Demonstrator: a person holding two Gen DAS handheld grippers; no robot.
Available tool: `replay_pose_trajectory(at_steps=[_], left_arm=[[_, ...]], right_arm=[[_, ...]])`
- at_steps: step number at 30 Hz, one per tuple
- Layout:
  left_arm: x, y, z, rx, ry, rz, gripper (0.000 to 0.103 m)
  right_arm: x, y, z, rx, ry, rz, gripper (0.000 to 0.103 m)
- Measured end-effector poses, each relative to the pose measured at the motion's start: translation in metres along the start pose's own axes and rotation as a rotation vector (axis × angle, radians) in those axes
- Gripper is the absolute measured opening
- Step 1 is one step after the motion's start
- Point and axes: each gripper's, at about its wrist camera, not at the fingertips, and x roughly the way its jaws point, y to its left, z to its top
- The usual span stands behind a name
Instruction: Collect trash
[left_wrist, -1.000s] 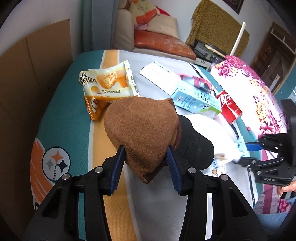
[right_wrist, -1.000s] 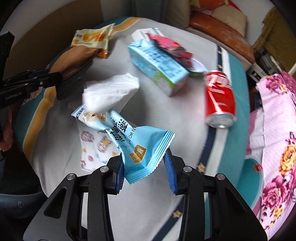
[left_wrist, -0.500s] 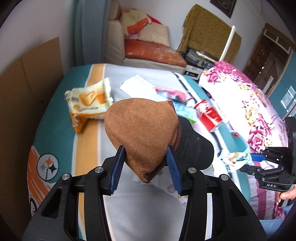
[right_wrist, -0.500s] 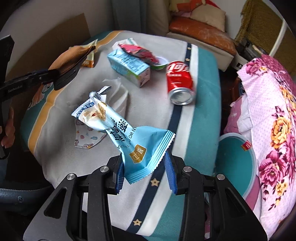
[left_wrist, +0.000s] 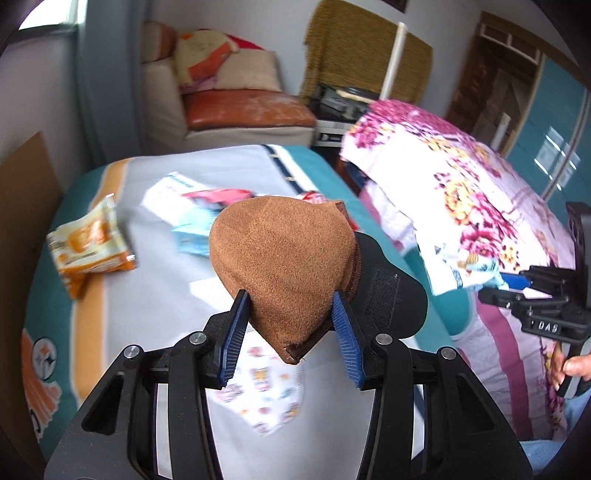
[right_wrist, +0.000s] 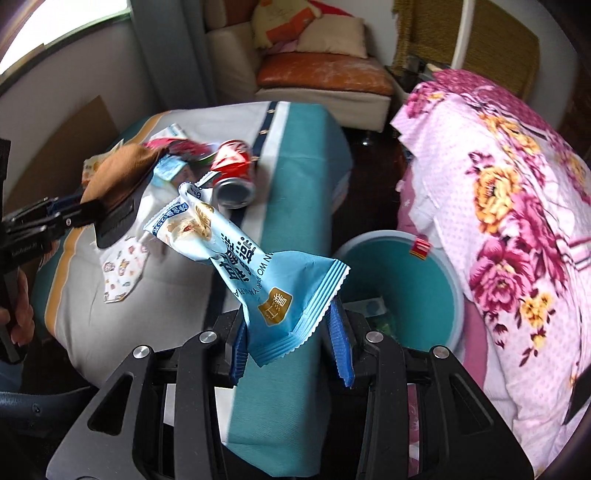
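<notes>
In the right wrist view, reading from the left edge inward: the left tool (right_wrist: 79, 210) sits at middle left, closed on a brown suede cap with a black brim (right_wrist: 118, 173), held over the worktop covered in a teal, white and orange cloth (right_wrist: 295, 147). Near it on the cloth lie a small printed face mask (right_wrist: 123, 267) and a crushed red drink can (right_wrist: 234, 171).

At lower centre the right tool (right_wrist: 291, 343) pinches the bottom edge of a light blue crinkled snack wrapper (right_wrist: 240, 254), whose long axis rises toward the upper left.

The round teal plastic bin (right_wrist: 399, 280) stands on the floor right of centre, just beside the worktop's edge and below the flowered pink bedspread (right_wrist: 498, 203). It lies ahead and to the right of the right tool, so the wrapper probably needs carrying rightward before release.
</notes>
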Motion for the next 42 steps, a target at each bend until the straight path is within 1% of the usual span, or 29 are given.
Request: replay_pose_trajectory(at_steps=[7, 13, 14, 15, 20, 22, 23, 26, 27, 28, 29, 31, 32, 33, 35, 37, 40, 42], left_arm=[[0.032, -0.062, 0.008, 0.092, 0.043, -0.051, 0.047], [0.058, -0.118, 0.017, 0.185, 0.077, -0.087, 0.046], [0.062, -0.124, 0.018, 0.194, 0.081, -0.092, 0.043], [0.065, -0.131, 0.019, 0.204, 0.088, -0.100, 0.037], [0.091, -0.168, 0.021, 0.261, 0.137, -0.142, 0.036], [0.108, -0.177, 0.019, 0.256, 0.165, -0.167, 0.033], [0.120, -0.183, 0.018, 0.253, 0.184, -0.173, 0.029], [0.148, -0.190, 0.010, 0.252, 0.238, -0.152, 0.028], [0.150, -0.189, 0.007, 0.243, 0.253, -0.157, 0.028], [0.147, -0.188, 0.005, 0.241, 0.254, -0.159, 0.028], [0.140, -0.186, 0.003, 0.246, 0.243, -0.144, 0.028], [0.127, -0.178, 0.002, 0.250, 0.216, -0.109, 0.038], [0.122, -0.168, 0.001, 0.226, 0.212, -0.091, 0.057], [0.118, -0.160, 0.000, 0.206, 0.211, -0.081, 0.070], [0.111, -0.142, -0.005, 0.170, 0.211, -0.055, 0.074], [0.109, -0.131, -0.013, 0.148, 0.234, -0.036, 0.075], [0.109, -0.116, -0.028, 0.094, 0.273, -0.029, 0.078], [0.110, -0.111, -0.038, 0.059, 0.294, -0.036, 0.082]], right_arm=[[-0.011, -0.052, -0.013, 0.100, -0.040, -0.026, 0.036], [-0.012, -0.090, -0.028, 0.178, -0.044, -0.047, 0.037], [-0.012, -0.097, -0.031, 0.190, -0.044, -0.052, 0.037], [-0.012, -0.101, -0.034, 0.200, -0.043, -0.055, 0.037], [-0.004, -0.128, -0.049, 0.253, -0.028, -0.067, 0.037], [0.002, -0.137, -0.054, 0.272, -0.023, -0.067, 0.037], [0.007, -0.142, -0.056, 0.284, -0.017, -0.068, 0.037], [0.016, -0.148, -0.064, 0.309, 0.009, -0.046, 0.037], [0.018, -0.147, -0.065, 0.300, 0.013, -0.046, 0.037], [0.019, -0.146, -0.066, 0.294, 0.018, -0.041, 0.037], [0.021, -0.145, -0.066, 0.292, 0.022, -0.035, 0.037], [0.025, -0.142, -0.064, 0.274, 0.028, -0.027, 0.037], [0.026, -0.140, -0.063, 0.270, 0.028, -0.021, 0.037], [0.027, -0.138, -0.061, 0.268, 0.026, -0.013, 0.037], [0.031, -0.132, -0.059, 0.263, 0.023, 0.003, 0.037], [0.034, -0.124, -0.059, 0.252, 0.023, 0.020, 0.037], [0.037, -0.115, -0.058, 0.233, 0.026, 0.034, 0.037], [0.037, -0.112, -0.057, 0.224, 0.026, 0.042, 0.037]])
